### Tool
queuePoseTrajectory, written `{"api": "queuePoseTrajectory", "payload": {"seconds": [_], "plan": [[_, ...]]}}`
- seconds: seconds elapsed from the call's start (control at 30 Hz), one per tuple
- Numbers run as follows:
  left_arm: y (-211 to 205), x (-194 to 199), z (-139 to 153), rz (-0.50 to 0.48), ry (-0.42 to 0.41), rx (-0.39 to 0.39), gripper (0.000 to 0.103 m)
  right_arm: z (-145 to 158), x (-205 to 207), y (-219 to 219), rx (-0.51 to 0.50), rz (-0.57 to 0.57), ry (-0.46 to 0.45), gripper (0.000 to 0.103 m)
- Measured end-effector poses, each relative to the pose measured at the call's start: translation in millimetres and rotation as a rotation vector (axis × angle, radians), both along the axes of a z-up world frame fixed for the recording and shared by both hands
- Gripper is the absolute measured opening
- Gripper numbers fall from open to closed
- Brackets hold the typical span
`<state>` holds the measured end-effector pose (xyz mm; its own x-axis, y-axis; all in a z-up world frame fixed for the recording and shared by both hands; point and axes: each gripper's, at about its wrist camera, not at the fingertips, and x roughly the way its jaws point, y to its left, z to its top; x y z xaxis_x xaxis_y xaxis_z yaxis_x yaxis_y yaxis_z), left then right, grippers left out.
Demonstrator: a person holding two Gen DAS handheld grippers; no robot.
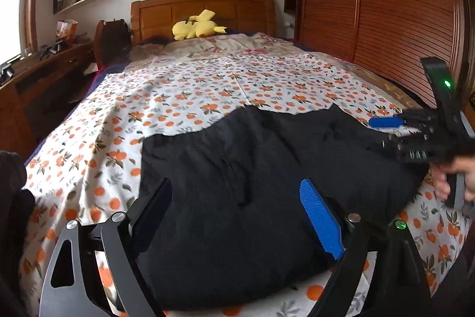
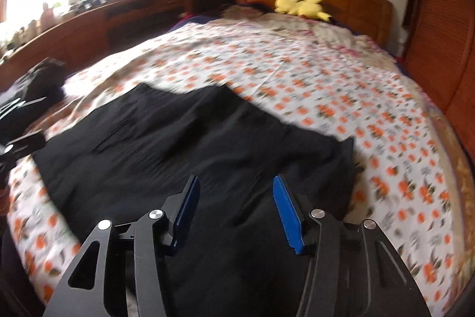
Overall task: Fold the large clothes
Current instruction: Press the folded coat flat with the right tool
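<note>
A large black garment (image 1: 252, 156) lies spread flat on the near part of the bed, and shows again in the right wrist view (image 2: 178, 135). My left gripper (image 1: 236, 183) hovers over its near edge, open wide, with only the cloth below its fingers. My right gripper (image 2: 236, 177) is open over the garment's near right part and holds nothing. In the left wrist view the right gripper (image 1: 380, 132) sits at the garment's right edge, a hand (image 1: 454, 180) on its handle. The right wrist view is blurred.
The bed has a white cover with orange fruit print (image 1: 184, 97). A yellow plush toy (image 1: 196, 27) lies by the wooden headboard (image 1: 202, 8). A slatted wooden wardrobe (image 1: 386, 5) lines the right side. A wooden desk (image 1: 44, 70) under a window stands on the left.
</note>
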<state>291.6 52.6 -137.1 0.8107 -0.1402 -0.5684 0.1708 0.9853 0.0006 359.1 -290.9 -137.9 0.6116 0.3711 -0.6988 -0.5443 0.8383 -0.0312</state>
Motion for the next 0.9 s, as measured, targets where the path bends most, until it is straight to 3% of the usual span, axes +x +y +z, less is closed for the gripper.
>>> {"api": "queuePoseTrajectory", "payload": {"seconds": [0.27,0.43,0.9], "plan": [[-18,-13,-17,-0.025,0.019,-0.026,0.089,-38,-21,-3,-0.013,-0.017,0.086,0.049],[-22,-22,-23,-0.033,0.02,-0.024,0.089,-61,-25,2,-0.06,-0.019,0.087,0.049],[-24,-49,-36,-0.079,0.004,-0.026,0.089,-10,-54,-52,-0.014,-0.185,-0.034,0.048]]}}
